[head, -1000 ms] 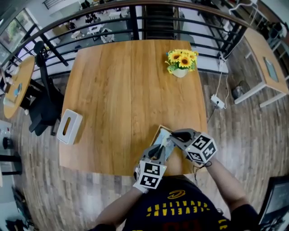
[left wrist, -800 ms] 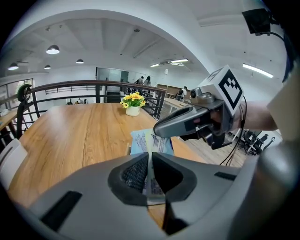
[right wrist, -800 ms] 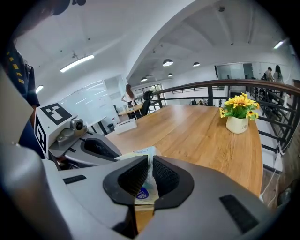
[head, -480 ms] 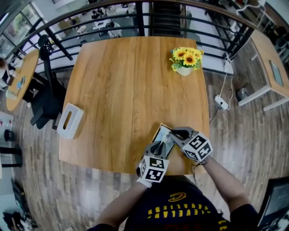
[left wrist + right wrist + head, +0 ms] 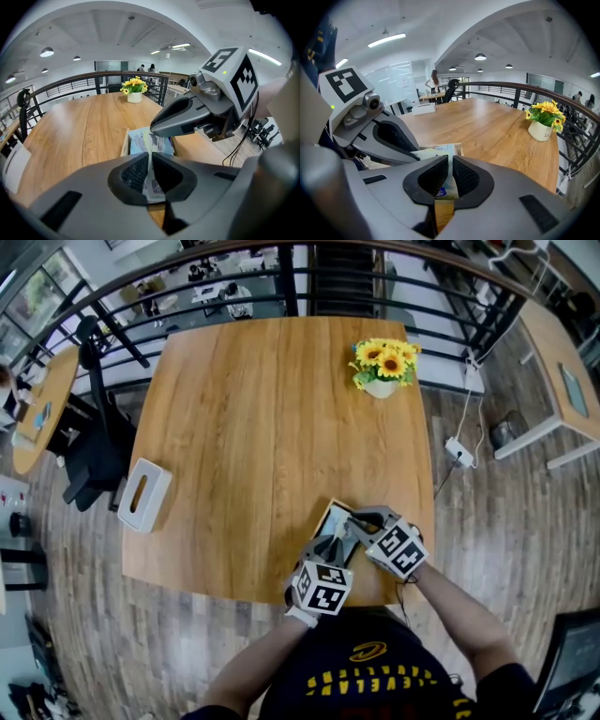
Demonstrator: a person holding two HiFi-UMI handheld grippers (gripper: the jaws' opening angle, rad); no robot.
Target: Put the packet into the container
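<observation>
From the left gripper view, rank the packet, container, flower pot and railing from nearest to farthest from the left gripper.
1. Packet: pinched in the left gripper's jaws.
2. Container: just ahead, below the packet.
3. Flower pot: on the table's far side.
4. Railing: beyond the table.

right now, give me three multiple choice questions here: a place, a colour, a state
1. Where on the table does the flower pot stand?
A) far right part
B) near left edge
C) dead centre

2. What colour are the flowers?
A) red
B) yellow
C) purple

3. How is the packet?
A) lying free on the table
B) pinched by the left gripper and the right gripper
C) pinched by the left gripper only

Answers: 1 A, the head view shows it far right. 2 B, the petals are yellow. 3 B, each gripper view shows jaws shut on it.
</observation>
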